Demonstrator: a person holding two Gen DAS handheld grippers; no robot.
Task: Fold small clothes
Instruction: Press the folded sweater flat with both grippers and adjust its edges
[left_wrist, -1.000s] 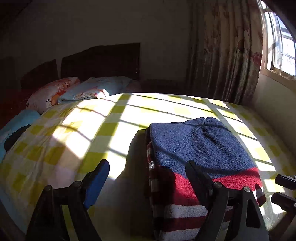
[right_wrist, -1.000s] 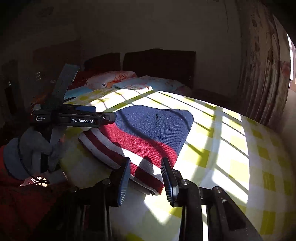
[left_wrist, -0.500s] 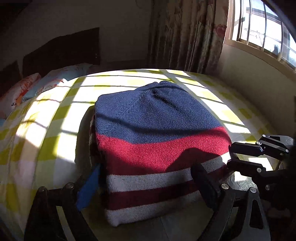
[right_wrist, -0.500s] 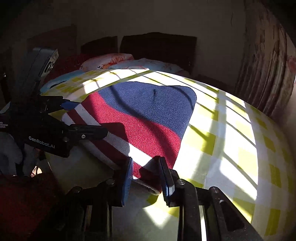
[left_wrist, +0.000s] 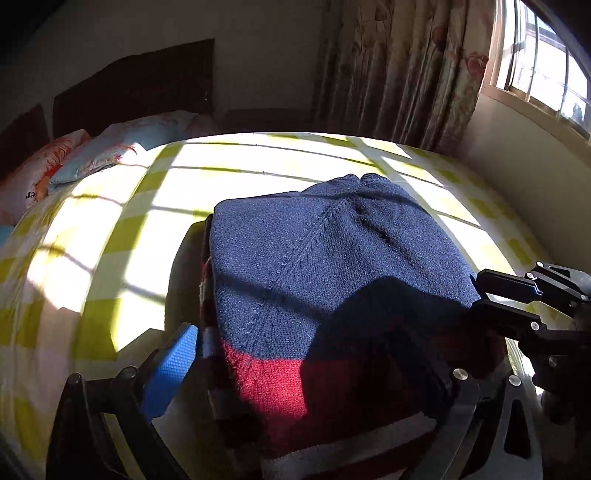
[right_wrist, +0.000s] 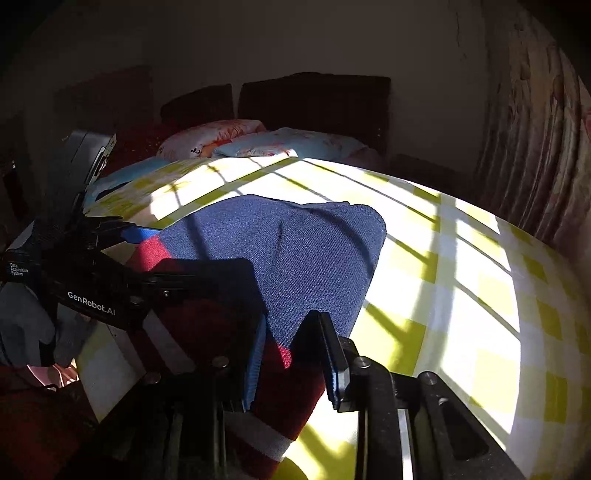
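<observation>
Sweater axis: folded knit sweater (left_wrist: 332, 295) lay lengthwise away from the left gripper (left_wrist: 295, 369), navy end far toward the pillows (left_wrist: 92, 158), striped hem nearest the tool.
Sweater place: on the yellow-checked bedsheet (left_wrist: 110, 240), between the left gripper's fingers (left_wrist: 170, 365), which stood wide apart on either side of the hem; whether they touched the knit could not be told.
Right gripper: came in from the sweater's right edge (right_wrist: 291, 354), blue-padded fingers (right_wrist: 253, 365) closed partway around the red band's corner; firmness of the pinch could not be told.
Around: headboard (left_wrist: 140, 88) beyond the pillows; flowered curtain (left_wrist: 406, 70) and window (left_wrist: 546, 62) to the far right of the left tool.
In the way: right gripper's body crossed the near right edge of the sweater in the left view (left_wrist: 517, 306); its shadow covered part of the red band.
Look: navy upper part with a raised diagonal seam, then a red band, then white and dark red stripes; layered fold edges visible on the left side.
</observation>
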